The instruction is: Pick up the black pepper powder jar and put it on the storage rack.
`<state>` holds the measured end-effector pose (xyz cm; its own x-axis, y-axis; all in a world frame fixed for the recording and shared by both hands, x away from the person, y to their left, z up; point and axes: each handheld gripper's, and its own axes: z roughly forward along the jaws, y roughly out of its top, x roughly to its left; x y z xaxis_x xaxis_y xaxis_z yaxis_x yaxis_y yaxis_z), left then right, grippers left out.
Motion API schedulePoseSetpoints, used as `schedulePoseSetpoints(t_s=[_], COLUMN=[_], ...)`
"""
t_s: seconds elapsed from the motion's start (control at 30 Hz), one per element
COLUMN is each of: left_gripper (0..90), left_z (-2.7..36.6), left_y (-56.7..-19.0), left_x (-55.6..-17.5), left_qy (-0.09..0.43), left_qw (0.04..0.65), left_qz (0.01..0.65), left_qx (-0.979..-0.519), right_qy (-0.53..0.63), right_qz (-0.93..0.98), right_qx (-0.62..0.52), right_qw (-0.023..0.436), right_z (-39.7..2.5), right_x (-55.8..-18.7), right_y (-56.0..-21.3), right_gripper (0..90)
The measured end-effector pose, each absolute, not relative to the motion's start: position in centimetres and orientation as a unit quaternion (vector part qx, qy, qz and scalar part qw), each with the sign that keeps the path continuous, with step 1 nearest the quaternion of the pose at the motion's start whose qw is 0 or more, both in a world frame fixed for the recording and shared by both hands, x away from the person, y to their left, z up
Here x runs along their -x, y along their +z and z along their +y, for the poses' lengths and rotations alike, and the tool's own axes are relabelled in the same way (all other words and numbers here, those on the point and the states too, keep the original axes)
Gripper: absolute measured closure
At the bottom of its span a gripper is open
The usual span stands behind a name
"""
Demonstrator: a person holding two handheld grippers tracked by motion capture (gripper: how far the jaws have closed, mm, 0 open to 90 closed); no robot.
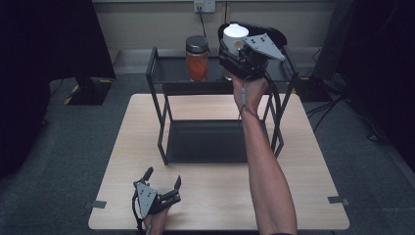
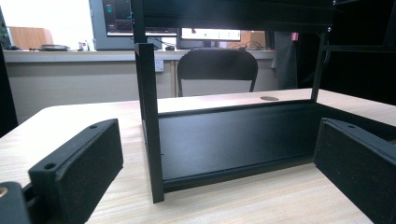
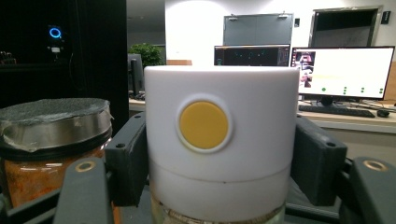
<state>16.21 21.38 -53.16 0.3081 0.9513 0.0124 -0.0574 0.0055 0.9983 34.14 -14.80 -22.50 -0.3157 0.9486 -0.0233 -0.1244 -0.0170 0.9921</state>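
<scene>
A black two-tier rack (image 1: pixel 161 122) stands on the far half of the wooden table (image 1: pixel 303 161). On its top shelf (image 1: pixel 171 71) sits a glass jar with orange contents and a grey lid (image 1: pixel 196 61) (image 3: pixel 42 154). Just right of it is a white-lidded jar (image 1: pixel 235 33) (image 3: pixel 252 135) with a yellow disc on the lid; my right gripper (image 1: pixel 237 54) (image 3: pixel 222 158) is shut on it over that shelf. Whether it rests on the shelf I cannot tell. Down at the table's near left my left gripper (image 1: pixel 163 177) (image 2: pixel 217 163) is open with nothing in it, facing the rack's lower shelf (image 2: pixel 233 140).
The rack's front left post (image 2: pixel 149 116) rises close ahead of the left gripper. A dark chair (image 2: pixel 217 70) stands beyond the table's far edge. Grey tape marks (image 1: pixel 98 204) sit at the table's near corners. Bare wood lies in front of the rack.
</scene>
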Motion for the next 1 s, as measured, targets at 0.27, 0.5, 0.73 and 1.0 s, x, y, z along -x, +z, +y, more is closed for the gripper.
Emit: schedulePoseSetpoints(t_s=[0.27,0.5,0.73,1.0], left_gripper=[0.6,0.5,0.5,0.5], left_z=[21.4,21.5,21.5,21.4], left_y=[-53.2,-53.1,-53.2,-53.2], left_x=[-16.2,-16.2,-16.2,-16.2], left_qy=[0.431,0.430,0.430,0.429], left_qw=[0.585,0.585,0.586,0.587], left_qz=[0.400,0.399,0.399,0.400], left_qx=[-0.559,-0.560,-0.559,-0.559], right_qy=[0.606,0.613,0.613,0.618], right_qz=[0.545,0.529,0.529,0.522], right_qx=[-0.377,-0.363,-0.358,-0.360], right_qw=[0.440,0.461,0.464,0.463], right_z=[-15.2,-14.8,-14.9,-15.0], right_x=[-34.3,-33.7,-33.7,-33.1], right_y=[-22.4,-22.8,-23.1,-23.4], right_gripper=[29.8,19.7,4.2,0.0])
